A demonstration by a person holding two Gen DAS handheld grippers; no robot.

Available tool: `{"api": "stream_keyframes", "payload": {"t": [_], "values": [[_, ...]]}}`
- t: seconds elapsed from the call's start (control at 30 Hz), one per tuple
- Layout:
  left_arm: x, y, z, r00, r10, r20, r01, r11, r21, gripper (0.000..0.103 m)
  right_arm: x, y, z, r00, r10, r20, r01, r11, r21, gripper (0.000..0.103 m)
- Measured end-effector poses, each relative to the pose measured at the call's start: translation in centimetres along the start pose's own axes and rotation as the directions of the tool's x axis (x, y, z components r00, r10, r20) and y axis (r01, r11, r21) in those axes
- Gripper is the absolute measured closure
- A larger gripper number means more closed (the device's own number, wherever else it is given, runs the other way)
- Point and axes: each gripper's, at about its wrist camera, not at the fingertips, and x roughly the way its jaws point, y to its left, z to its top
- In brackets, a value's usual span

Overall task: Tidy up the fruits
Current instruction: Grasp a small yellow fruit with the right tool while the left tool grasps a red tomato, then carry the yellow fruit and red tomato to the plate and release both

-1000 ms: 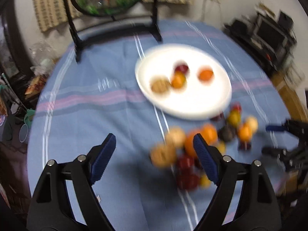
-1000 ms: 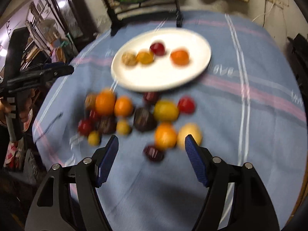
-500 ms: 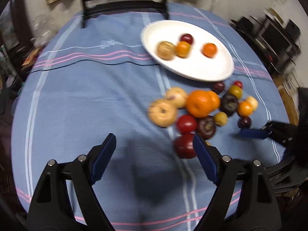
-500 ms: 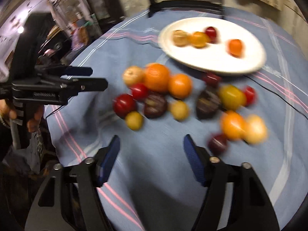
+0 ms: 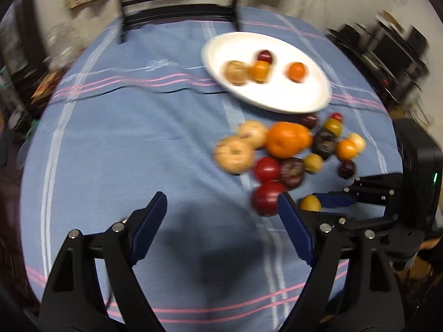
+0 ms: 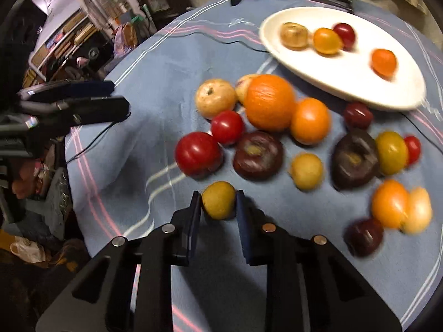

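On the near edge of the fruit cluster, the right hand-held gripper [image 6: 218,200] was clamped on a small yellow fruit [image 6: 218,199], one blue pad pressed to each side of it. From the left wrist view the same small yellow fruit [image 5: 310,203] showed between the right hand-held gripper's [image 5: 329,206] fingertips, just beside a dark red tomato [image 5: 266,198]. Whether the fruit rested on the cloth or was lifted slightly could not be told.

The left hand-held gripper [image 5: 223,228] hung released, its jaws spread wide over bare blue cloth with nothing between them; in the right wrist view the left hand-held gripper [image 6: 110,96] appeared at the left, well apart from the fruit.

Loose fruit lay on the counter [image 5: 124,144], which was covered by a blue cloth with pink and white stripes. A large orange [image 6: 270,102] sat in the middle of the cluster, touching a smaller orange [image 6: 310,120] and a pale apple-like fruit [image 6: 216,98]. Two red tomatoes [image 6: 227,127] and two dark purple fruits [image 6: 257,155] lay nearer the camera, with more small orange, yellow and dark fruit to the right, blurred.

A white plate [image 6: 346,72] stood beyond the cluster, holding four fruits: a brownish one [image 6: 294,35], a yellow-orange one [image 6: 327,41], a dark red one [image 6: 344,32] and a small orange one [image 6: 383,61] set apart.
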Motion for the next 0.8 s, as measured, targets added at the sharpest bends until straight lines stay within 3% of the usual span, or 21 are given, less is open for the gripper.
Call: {"api": "stream_keyframes", "payload": {"t": [0.2, 0.27, 0.3, 0.33, 0.5, 0.8], "values": [[3.5, -4.8, -0.1, 0.998, -0.035, -0.047, 0.042, 0.987, 0.158, 0.020, -3.2, -2.7, -1.9, 0.998, -0.033, 0.048, 0.026, 0.991, 0.128, 0.077], [5.3, -5.4, -0.2, 0.997, -0.020, -0.073, 0.033, 0.982, 0.184, 0.038, -3.5, -3.1, -2.1, 0.998, -0.044, 0.048, 0.037, 0.988, 0.148, 0.077], [6.0, -5.4, -0.2, 0.996, -0.012, -0.090, 0.029, 0.982, 0.188, 0.057, -3.4, -3.0, -2.4, 0.998, -0.054, 0.045, 0.046, 0.987, 0.156, 0.077], [6.5, -5.2, -0.1, 0.996, 0.025, -0.084, -0.008, 0.982, 0.190, 0.062, -3.5, -3.2, -2.7, 0.997, -0.065, 0.042, 0.057, 0.985, 0.161, 0.077], [6.0, -3.6, 0.1, 0.993, -0.038, -0.110, 0.054, 0.989, 0.139, 0.063, -4.1, -4.2, -3.0, 0.998, -0.052, 0.046, 0.044, 0.985, 0.169, 0.077], [2.5, -1.7, 0.6, 0.996, -0.074, -0.052, 0.078, 0.995, 0.067, 0.063, -4.9, -4.1, -1.4, 0.996, -0.030, 0.085, 0.016, 0.988, 0.156, 0.077]]}}
